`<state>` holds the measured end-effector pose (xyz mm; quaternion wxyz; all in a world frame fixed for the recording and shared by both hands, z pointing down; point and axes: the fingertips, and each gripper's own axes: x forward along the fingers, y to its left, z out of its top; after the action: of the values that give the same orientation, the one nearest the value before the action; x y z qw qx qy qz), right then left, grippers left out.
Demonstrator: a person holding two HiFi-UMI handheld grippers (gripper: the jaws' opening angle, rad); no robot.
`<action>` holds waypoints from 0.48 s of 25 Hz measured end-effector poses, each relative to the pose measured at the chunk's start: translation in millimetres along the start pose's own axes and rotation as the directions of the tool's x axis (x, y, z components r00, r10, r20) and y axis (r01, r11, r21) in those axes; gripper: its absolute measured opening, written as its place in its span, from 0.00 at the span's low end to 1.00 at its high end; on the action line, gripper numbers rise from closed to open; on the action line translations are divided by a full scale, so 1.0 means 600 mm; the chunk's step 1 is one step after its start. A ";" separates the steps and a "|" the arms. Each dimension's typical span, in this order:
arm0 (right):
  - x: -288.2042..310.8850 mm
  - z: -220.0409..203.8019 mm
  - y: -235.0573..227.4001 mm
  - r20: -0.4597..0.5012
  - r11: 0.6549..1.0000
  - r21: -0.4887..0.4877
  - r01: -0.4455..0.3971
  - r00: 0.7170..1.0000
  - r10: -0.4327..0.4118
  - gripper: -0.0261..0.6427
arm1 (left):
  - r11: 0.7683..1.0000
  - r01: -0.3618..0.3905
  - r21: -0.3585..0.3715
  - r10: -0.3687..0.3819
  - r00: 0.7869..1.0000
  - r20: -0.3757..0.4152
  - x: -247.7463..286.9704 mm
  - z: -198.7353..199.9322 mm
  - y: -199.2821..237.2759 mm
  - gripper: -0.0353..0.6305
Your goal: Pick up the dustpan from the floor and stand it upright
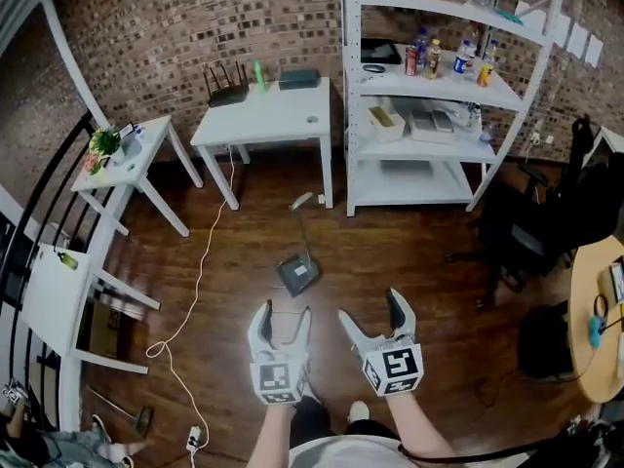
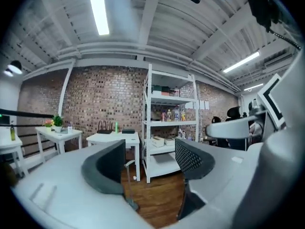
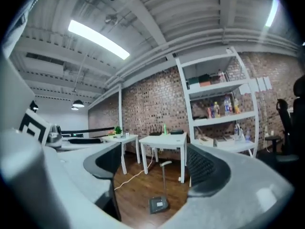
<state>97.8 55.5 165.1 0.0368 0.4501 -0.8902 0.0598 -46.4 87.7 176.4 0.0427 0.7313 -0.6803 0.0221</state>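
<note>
The dustpan [image 1: 298, 274] stands upright on the wooden floor, its dark pan down and its thin handle rising toward the white table. In the right gripper view the dustpan [image 3: 158, 204] shows beyond the jaws, well apart from them. The left gripper view catches only a sliver of the dustpan [image 2: 132, 204] behind the left jaw. My left gripper [image 1: 283, 318] and right gripper [image 1: 372, 310] hang side by side near my body, short of the dustpan. The left gripper [image 2: 150, 163] and the right gripper [image 3: 155, 168] are both open with nothing between their jaws.
A white table [image 1: 263, 115] and a white shelf unit [image 1: 429, 96] stand against the brick wall behind the dustpan. A white cable [image 1: 200, 281] trails over the floor at the left. A black office chair [image 1: 546, 232] and a round wooden table [image 1: 595, 310] are at the right.
</note>
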 end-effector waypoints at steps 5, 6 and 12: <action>-0.045 0.154 0.001 0.191 0.982 -0.167 0.091 0.980 -0.058 0.66 | 0.986 0.016 0.166 -0.038 0.991 0.129 -0.023 0.098 -0.025 0.54; -0.048 0.160 -0.001 0.196 0.979 -0.170 0.112 0.977 -0.078 0.66 | 0.985 0.029 0.170 -0.054 0.988 0.144 -0.028 0.113 -0.028 0.54; -0.051 0.127 0.045 0.160 0.987 -0.125 0.097 0.984 -0.076 0.66 | 0.992 0.041 0.119 -0.060 0.985 0.164 -0.075 0.116 -0.016 0.52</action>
<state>93.2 85.5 84.0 0.0001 0.4882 -0.8720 -0.0360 -42.0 126.9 102.9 -0.0564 0.7488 -0.6603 -0.0012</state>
